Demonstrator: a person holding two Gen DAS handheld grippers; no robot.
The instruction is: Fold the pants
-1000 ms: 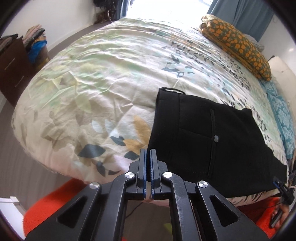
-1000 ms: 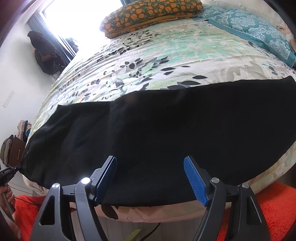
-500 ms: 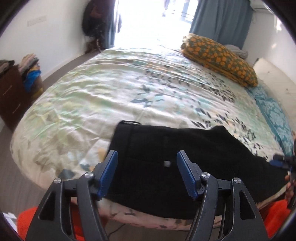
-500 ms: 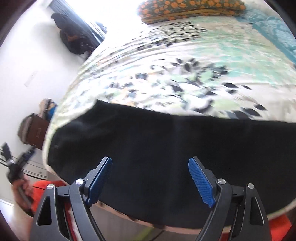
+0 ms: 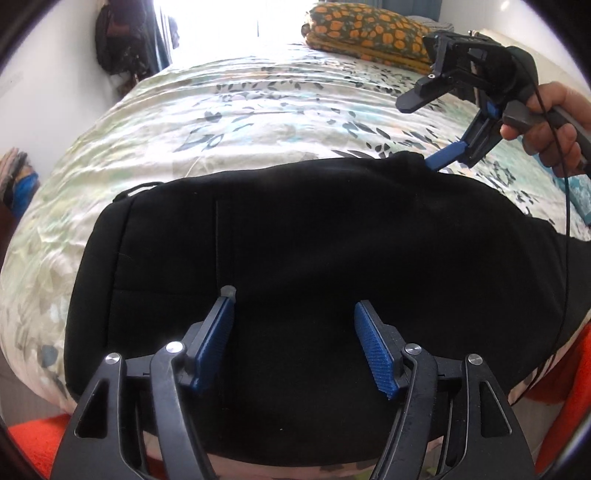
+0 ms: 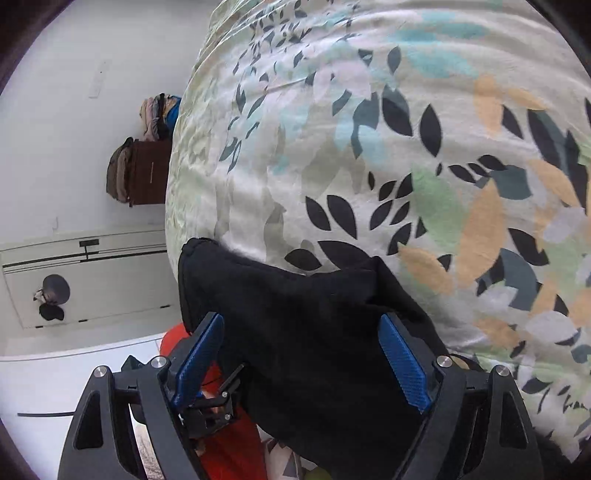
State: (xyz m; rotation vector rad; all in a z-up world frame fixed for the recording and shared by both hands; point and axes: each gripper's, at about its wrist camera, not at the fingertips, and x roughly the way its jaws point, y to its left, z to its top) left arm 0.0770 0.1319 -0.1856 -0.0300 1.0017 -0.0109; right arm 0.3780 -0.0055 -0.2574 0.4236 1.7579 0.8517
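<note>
Black pants (image 5: 314, 258) lie flat along the near edge of the bed (image 5: 258, 110), on a leaf-print cover. Left gripper (image 5: 293, 325): jaws wide open, empty, poised over the waist end, pants cloth spanning the gap. Right gripper (image 6: 301, 354): jaws wide open at the far edge of the pants, cloth between them, not clamped.

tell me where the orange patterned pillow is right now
In the left wrist view the orange patterned pillow lies at the far end of the bed, upper right, beyond the black pants and just behind the right hand-held gripper.
</note>
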